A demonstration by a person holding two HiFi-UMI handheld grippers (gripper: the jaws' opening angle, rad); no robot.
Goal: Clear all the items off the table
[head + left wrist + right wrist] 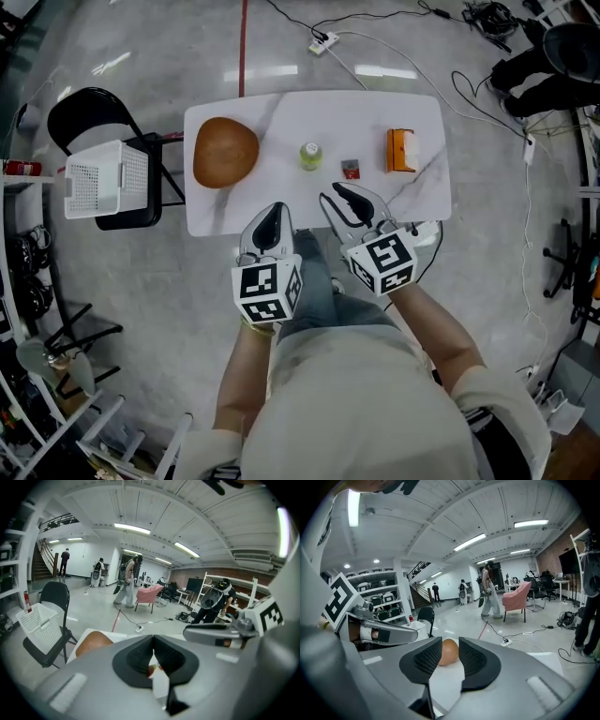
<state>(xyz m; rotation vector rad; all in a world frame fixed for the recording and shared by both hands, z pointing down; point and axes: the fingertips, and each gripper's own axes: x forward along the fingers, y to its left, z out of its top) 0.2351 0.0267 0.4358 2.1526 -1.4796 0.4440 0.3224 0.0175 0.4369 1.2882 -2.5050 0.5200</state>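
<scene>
Here, brown dome point(225, 151), green bottle point(310, 155), red packet point(351, 169) and orange box point(401, 150) (long axis toward far edge) line the worktop point(281, 112), its near strip bare under closed left tool point(276, 210) and part-open, empty right tool point(337, 194).

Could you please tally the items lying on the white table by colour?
Brown: 1, the rounded lump
Green: 1, the small container
Red: 1, the small packet
Orange: 1, the box
Total: 4
</scene>
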